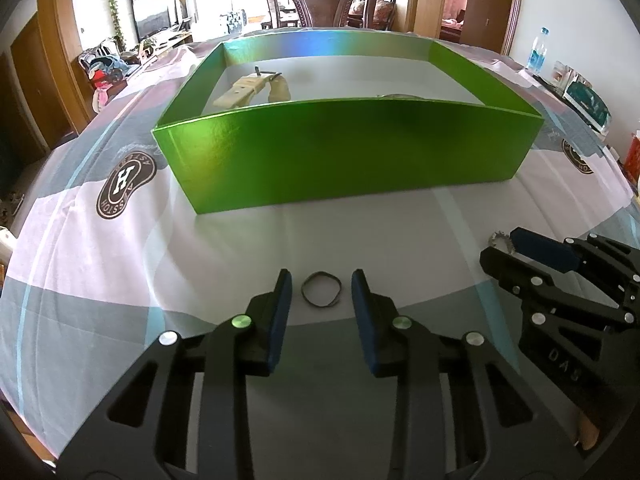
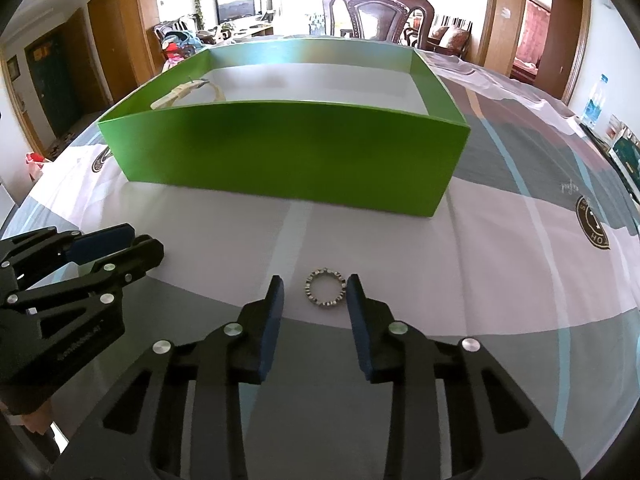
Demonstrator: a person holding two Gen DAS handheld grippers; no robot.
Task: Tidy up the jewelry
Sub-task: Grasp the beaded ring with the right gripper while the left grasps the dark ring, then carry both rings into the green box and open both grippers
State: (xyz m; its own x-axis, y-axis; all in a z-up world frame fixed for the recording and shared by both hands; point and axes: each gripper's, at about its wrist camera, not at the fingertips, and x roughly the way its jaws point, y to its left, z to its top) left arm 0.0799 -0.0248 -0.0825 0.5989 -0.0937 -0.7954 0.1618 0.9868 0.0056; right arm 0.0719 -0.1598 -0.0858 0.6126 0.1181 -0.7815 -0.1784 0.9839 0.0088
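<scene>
Fingers of our left tool (image 1: 321, 280) are standing apart, released, and a thin dark band (image 1: 321, 289) is lying flat on the patterned cloth (image 1: 120, 280) between their tips, touching neither. Far beyond it, the green box (image 1: 340, 152) is holding a cream strap (image 1: 248, 89) in its far left corner. Our right tool (image 1: 520, 252) is showing at the right edge.

From the right wrist, we are holding the right tool (image 2: 315, 280) released too, with a beaded silver ring (image 2: 325, 288) lying between its tips, just beside the right finger. The left tool (image 2: 120, 244) is sitting near on the left.
</scene>
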